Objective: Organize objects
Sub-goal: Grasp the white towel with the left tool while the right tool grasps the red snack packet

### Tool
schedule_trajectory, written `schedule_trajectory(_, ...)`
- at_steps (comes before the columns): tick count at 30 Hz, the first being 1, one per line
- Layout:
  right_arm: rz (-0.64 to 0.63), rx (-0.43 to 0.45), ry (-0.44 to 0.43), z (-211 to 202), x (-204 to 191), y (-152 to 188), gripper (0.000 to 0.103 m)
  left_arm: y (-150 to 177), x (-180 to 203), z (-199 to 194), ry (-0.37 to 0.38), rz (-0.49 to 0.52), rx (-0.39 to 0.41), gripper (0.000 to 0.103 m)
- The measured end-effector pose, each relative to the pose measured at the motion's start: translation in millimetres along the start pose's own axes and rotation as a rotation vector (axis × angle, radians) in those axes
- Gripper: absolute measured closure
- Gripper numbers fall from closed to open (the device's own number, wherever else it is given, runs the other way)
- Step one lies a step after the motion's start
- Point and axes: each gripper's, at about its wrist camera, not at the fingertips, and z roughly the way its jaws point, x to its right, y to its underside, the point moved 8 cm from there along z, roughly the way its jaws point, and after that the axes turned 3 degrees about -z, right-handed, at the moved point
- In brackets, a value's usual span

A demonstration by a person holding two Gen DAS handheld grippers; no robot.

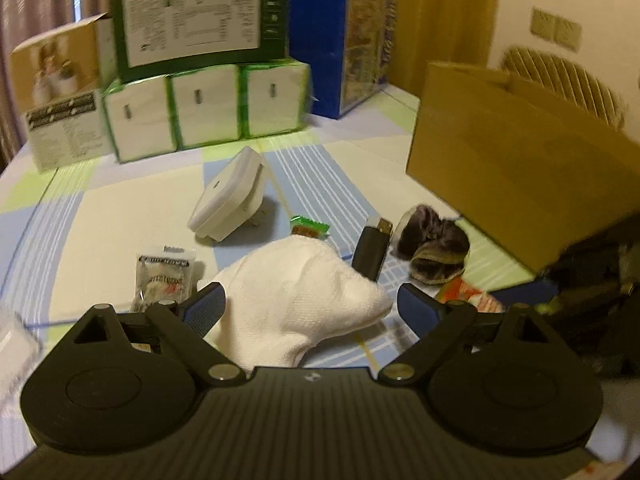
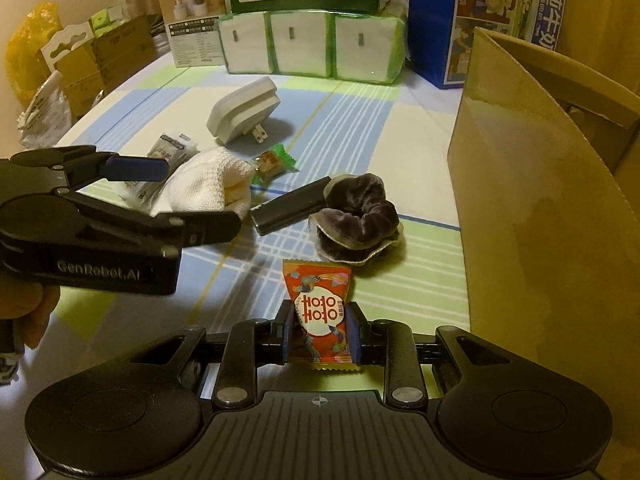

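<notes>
Over the plaid tablecloth (image 2: 352,120), right claw (image 2: 320,334) grips orange candy packet (image 2: 318,312); left claw (image 1: 310,304) gapes around white towel (image 1: 304,292).

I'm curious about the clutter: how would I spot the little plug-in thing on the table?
Start at the row of green-edged tissue packs at the back. Just in front lies the white plug adapter, tipped on its side with metal prongs showing. It is the only hard white item; the white towel nearby is soft.

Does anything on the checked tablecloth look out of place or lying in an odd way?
The white wall plug adapter lies tipped on its side with its metal prongs pointing sideways. Small items sit scattered loosely around it: a crumpled white cloth, a dark velvet scrunchie and a green-wrapped candy.
</notes>
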Motion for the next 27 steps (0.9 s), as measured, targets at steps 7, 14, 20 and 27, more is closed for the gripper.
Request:
schedule_trajectory(7, -0.004, -0.006, -0.007, 0, -2, 0, 0.079, 6, 9, 13, -0.028, 0.135, -0.023, 0.029)
schedule_trajectory(14, 0.009, 0.007, -0.006, 0, -1, -2, 0.08, 5, 3, 9, -0.088, 0.128, -0.037, 0.071)
schedule_trajectory(20, 0.024, 0.038, -0.003, -5, 0, -5, 0.08, 2, 3, -12, -0.102, 0.035, -0.032, 0.074)
schedule_trajectory(27, 0.043, 0.075, -0.011, -21, -5, -2, 0.08, 4, 11, -46, -0.111, -0.047, -0.021, 0.074)
